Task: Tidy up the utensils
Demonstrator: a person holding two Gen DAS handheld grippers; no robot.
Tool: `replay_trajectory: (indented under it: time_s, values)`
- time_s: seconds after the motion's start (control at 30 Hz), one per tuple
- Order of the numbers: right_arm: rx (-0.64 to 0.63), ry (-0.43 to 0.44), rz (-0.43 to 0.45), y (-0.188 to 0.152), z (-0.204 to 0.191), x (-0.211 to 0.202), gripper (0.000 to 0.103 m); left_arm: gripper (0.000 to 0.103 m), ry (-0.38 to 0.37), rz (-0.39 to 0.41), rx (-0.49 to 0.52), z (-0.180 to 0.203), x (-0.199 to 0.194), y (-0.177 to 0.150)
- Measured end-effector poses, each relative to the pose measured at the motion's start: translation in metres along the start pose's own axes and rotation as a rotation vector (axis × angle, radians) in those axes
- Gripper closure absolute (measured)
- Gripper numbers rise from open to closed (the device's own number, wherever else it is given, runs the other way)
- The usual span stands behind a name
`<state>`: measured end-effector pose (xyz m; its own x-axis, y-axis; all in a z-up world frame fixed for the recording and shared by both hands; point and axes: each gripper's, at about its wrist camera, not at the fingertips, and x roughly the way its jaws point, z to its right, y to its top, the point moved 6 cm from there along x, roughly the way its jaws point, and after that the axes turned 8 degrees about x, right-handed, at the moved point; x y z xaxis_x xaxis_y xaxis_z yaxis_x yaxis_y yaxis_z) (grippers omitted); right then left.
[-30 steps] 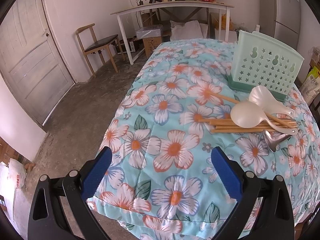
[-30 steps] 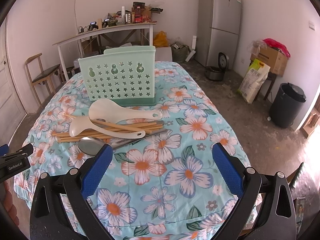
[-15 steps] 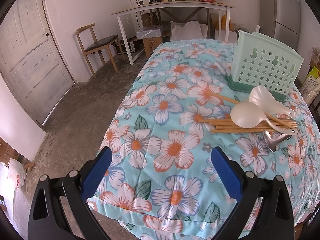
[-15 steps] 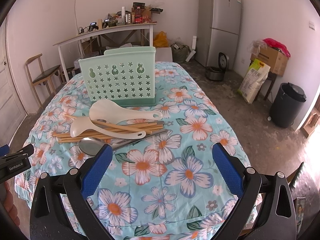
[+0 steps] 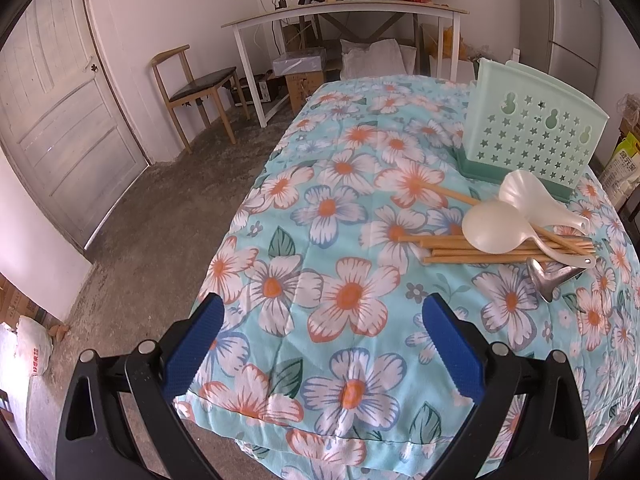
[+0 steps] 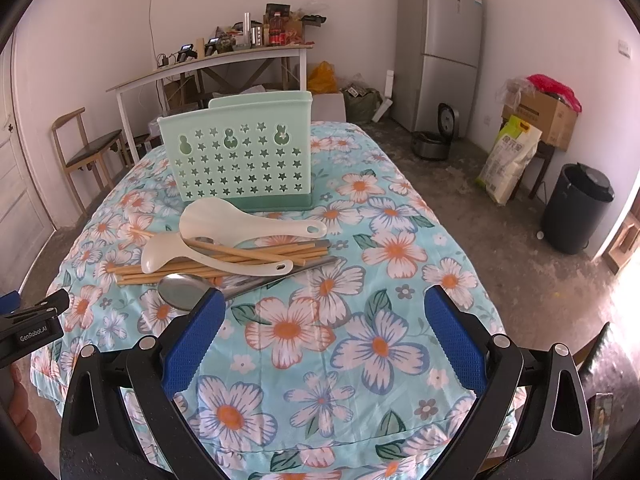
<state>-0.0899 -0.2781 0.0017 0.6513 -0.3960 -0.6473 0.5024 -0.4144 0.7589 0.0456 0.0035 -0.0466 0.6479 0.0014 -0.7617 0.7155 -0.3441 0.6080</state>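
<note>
A mint-green utensil holder with star cut-outs stands upright on the floral tablecloth. In front of it lies a pile: two white rice paddles, several wooden chopsticks and a metal spoon. My right gripper is open near the table's front edge, its left pad just in front of the spoon bowl. My left gripper is open over the table's corner, well left of the pile, with nothing between its fingers.
A wooden chair and a white desk with clutter stand behind the table. A fridge, a black bin, a sack and boxes stand to the right. The left gripper's body shows at the right view's left edge.
</note>
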Motion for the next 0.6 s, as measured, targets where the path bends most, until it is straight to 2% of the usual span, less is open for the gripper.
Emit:
replay_trajectory:
  time_s: [0.33,0.6]
  values:
    - [-0.001,0.009,-0.01,-0.005,-0.001,0.005,0.008,0.006,-0.028,0.0,0.009,0.004,0.004,-0.003]
    - [-0.008,0.012,-0.01,-0.009,0.004,0.012,0.008,0.006,-0.113,-0.037,0.008,0.014,0.017,-0.002]
